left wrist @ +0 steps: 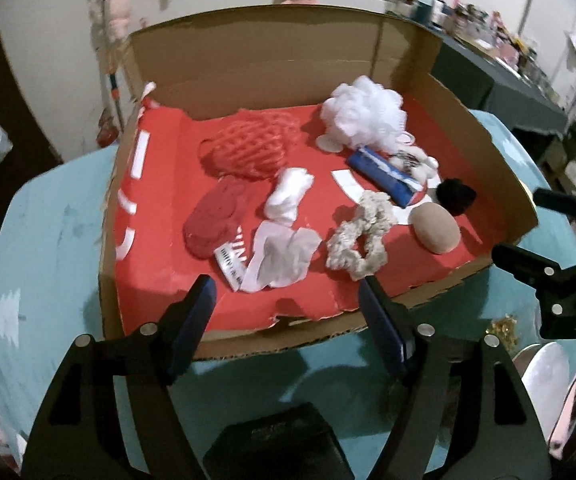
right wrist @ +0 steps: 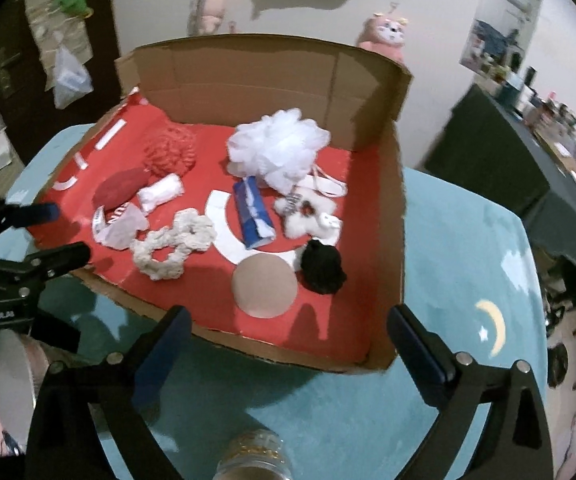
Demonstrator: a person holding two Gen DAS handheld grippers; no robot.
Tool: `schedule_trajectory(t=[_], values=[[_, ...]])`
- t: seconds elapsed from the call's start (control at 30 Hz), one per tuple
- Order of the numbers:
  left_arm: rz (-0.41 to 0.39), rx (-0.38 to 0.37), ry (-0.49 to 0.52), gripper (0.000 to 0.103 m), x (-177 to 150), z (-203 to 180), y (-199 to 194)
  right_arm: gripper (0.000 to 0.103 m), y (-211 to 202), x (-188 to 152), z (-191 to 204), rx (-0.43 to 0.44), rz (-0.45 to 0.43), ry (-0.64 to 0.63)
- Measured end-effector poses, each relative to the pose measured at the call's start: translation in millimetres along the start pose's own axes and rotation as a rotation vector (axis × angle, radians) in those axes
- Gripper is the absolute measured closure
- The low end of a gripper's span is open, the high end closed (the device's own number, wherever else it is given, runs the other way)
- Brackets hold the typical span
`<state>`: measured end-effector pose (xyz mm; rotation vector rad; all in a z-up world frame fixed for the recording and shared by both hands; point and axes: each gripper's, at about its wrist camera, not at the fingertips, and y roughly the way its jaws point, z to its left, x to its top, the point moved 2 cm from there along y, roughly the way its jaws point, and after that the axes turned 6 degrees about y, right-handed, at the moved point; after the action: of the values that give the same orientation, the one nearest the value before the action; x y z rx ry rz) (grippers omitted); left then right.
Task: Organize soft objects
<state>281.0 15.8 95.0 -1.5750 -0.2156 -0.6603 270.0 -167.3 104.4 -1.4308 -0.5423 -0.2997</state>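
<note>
Both hand-held grippers hang over the near edge of the cardboard box point(left wrist: 271, 52), and nothing sits between either pair of jaws. Left hand-held gripper point(left wrist: 288, 300) stands open, empty; right hand-held gripper point(right wrist: 288, 332) is spread wider still, empty too.

All the soft things lie inside the box on its red floor. Nearest the right gripper is the tan sponge point(right wrist: 264, 285), touching the black pompom point(right wrist: 323, 267). Just beyond the left gripper lies the crumpled white cloth point(left wrist: 283, 258), with the cream scrunchie point(left wrist: 362, 236) beside it. Further in: the dark red cloth point(left wrist: 213, 218), the rolled white sock point(left wrist: 289, 195), the blue packet point(left wrist: 384, 176), the white fluffy toy point(right wrist: 308, 216), and at the back the orange knit ball point(left wrist: 251, 148) and the white mesh pouf point(left wrist: 364, 114).

Trouble ahead, likely: these pieces crowd each other, so a closing jaw could snag two at once, the sponge and pompom especially. The box's torn, low front wall could catch a fingertip on the way in and shove the whole box.

Beneath it all is a teal tabletop point(right wrist: 468, 240) with a moon and star print. Behind, a pale wall, a pink plush point(right wrist: 384, 36), and a cluttered dark counter point(right wrist: 500, 148).
</note>
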Motion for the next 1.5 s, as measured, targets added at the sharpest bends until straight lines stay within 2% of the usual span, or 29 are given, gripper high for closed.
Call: schedule_trajectory(t=[0.2, 0.7, 1.5], values=[[-0.014, 0.013, -0.045, 0.031, -8.5, 4.8, 0.5, 0.003, 2.2, -5.4, -2.3, -0.004, 0.001, 0.075], [-0.02, 0.022, -0.081, 0.031, -16.8, 4.1, 13.7, 0.003, 16.8, -10.9, 2.3, 0.012, 0.004, 0.142], [-0.024, 0.037, -0.091, 0.031, -18.3, 9.2, 19.4, 0.003, 18.7, -12.5, 3.8, 0.012, -0.013, 0.147]])
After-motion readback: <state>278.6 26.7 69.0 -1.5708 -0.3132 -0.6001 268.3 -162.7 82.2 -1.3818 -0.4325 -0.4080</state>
